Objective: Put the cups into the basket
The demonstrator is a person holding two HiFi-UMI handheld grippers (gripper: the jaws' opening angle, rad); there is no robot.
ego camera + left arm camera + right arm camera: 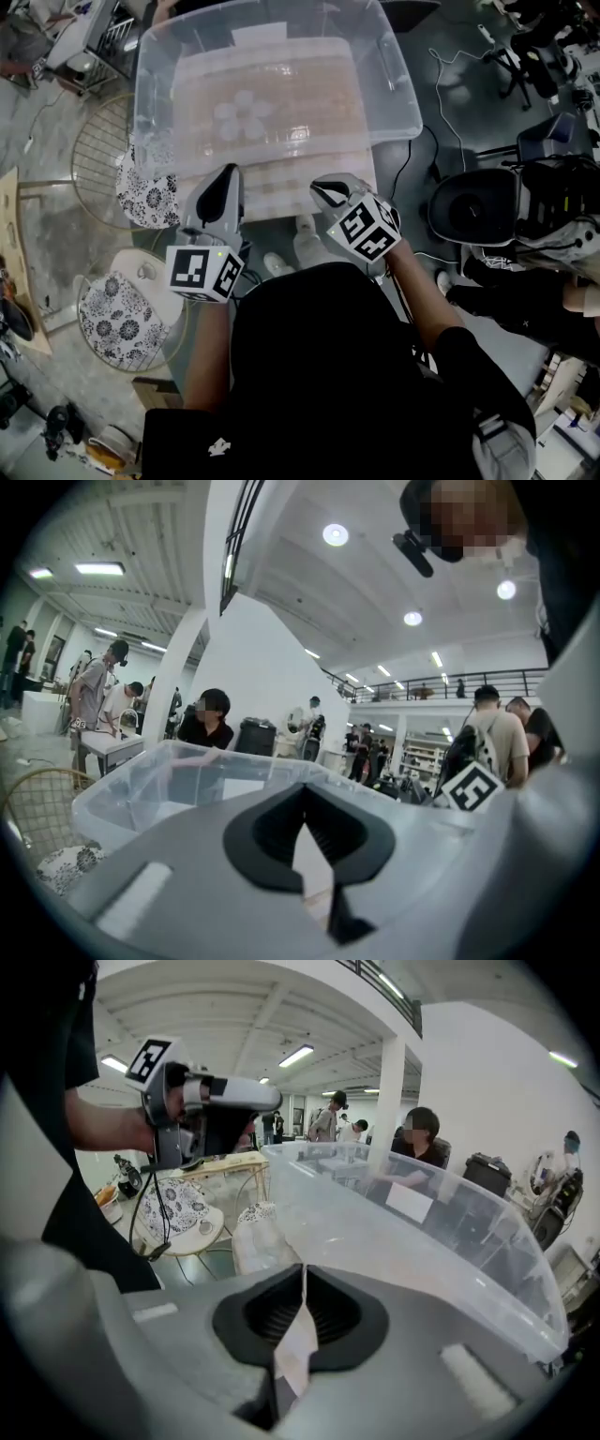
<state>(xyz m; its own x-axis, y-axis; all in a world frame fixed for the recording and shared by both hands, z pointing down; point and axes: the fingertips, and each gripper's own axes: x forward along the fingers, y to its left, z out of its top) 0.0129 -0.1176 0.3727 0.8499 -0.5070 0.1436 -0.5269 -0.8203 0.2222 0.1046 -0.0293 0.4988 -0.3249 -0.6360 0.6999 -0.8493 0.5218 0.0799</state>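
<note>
A large clear plastic bin [394, 84] stands on a wooden table top, and this is the basket here. Inside it, seen from above in the head view, lies a cluster of several pale round cups [242, 117]. My left gripper [225, 178] and my right gripper [323, 190] hang side by side just short of the bin's near wall. Both are shut and hold nothing. In the left gripper view the jaws [302, 803] meet at the tips in front of the bin's wall [141, 780]. The right gripper [303, 1274] points along the bin's side [422, 1241], with the left gripper [220, 1101] raised beside it.
Two round wire stools with floral cushions [147, 197] [117, 319] and a wire frame [98, 155] stand at the left. At the right are a black chair [469, 206] and cables on the floor. Several people stand behind the bin [211, 719].
</note>
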